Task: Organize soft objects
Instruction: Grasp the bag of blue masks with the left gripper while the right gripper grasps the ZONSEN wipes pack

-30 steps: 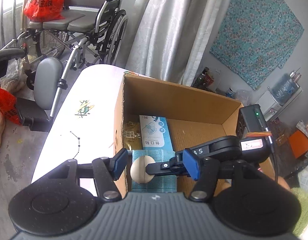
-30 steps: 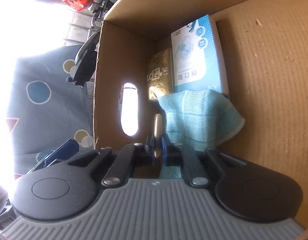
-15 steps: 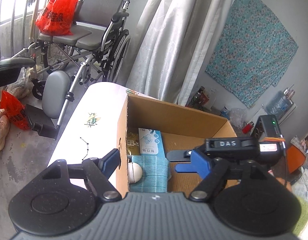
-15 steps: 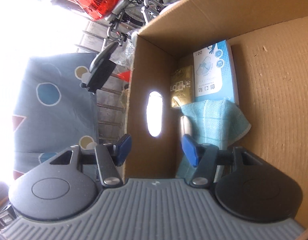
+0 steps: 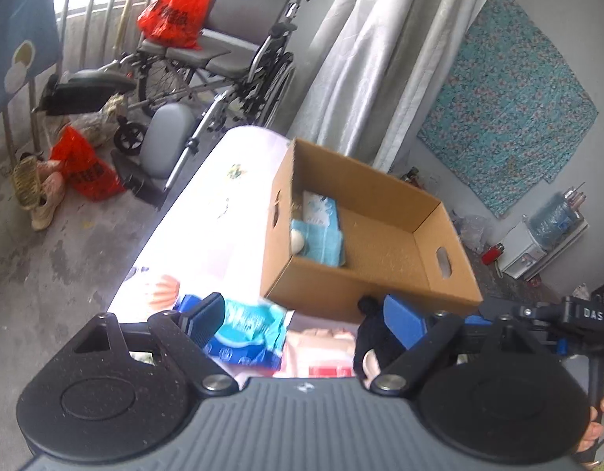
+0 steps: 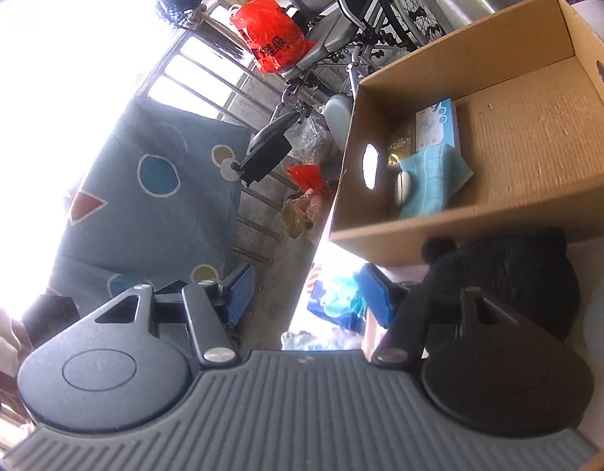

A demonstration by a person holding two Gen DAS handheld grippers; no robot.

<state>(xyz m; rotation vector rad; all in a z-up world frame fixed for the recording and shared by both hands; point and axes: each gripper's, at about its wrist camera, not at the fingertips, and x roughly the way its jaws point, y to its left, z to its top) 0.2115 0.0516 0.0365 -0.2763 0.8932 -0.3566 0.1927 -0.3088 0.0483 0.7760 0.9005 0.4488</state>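
The left gripper [image 5: 302,314] is held above the near end of the white counter [image 5: 207,235], short of the cardboard box [image 5: 365,290]. Its jaws are spread wide and hold nothing. The right gripper [image 6: 306,294] is held near the left front corner of the cardboard box [image 6: 478,235]. Its jaws are also spread wide and hold nothing.

The box stands on the counter with its top open. Four items lie at the left end of the box floor:
- a folded light-blue cloth [image 6: 431,180], nearest the front wall;
- a cream round object [image 6: 402,188], touching the cloth on its left side, against the wall with the handle slot;
- a blue-and-white packet [image 6: 439,125], behind the cloth and partly covered by it;
- a gold packet [image 6: 400,145], just beside the blue-and-white packet.

The rest of the box floor is bare cardboard.

Outside the box, on the counter, a black knitted hat [image 6: 510,274] lies against the front wall. A blue plastic pack [image 5: 247,333] lies to the left of the hat, below the left gripper.

A wheelchair [image 5: 223,59] carrying a red bag [image 5: 176,8] stands beyond the far end of the counter.
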